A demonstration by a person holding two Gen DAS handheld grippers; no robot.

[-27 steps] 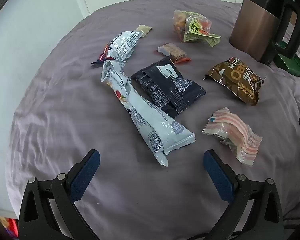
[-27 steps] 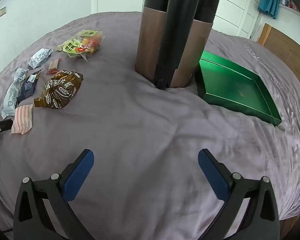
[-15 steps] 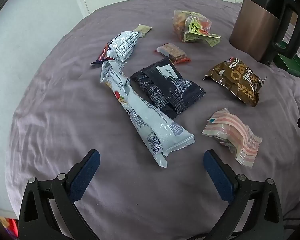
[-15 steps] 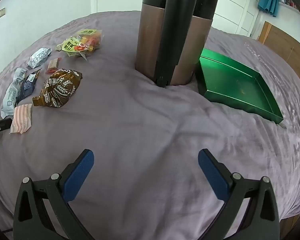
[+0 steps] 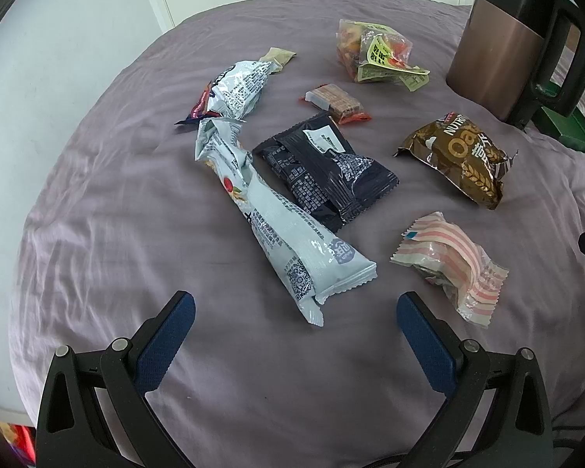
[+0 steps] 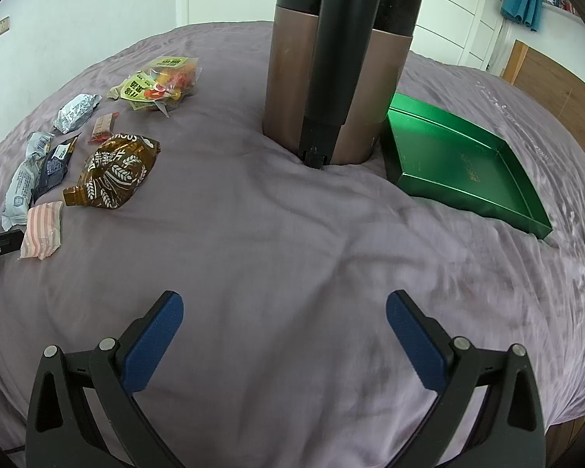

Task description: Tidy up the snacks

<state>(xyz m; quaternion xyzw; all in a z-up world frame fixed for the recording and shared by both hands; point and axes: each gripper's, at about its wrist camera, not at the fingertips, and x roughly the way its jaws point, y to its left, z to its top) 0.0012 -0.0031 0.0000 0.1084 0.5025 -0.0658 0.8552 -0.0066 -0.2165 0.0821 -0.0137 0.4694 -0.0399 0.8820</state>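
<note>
Both grippers, left (image 5: 295, 306) and right (image 6: 284, 306), hang released over the bedspread (image 6: 292, 241); snacks (image 5: 280, 210) lie scattered, the tray (image 6: 460, 167) presumably waiting for them.

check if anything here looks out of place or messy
The kettle stands upright on the soft bedspread among snacks, beside the green tray. The long pale blue packet is twisted and crumpled. Nothing spilled.

kettle (image 5: 503, 43) top cropped, green tray (image 5: 569, 128) mostly hidden behind it
</note>
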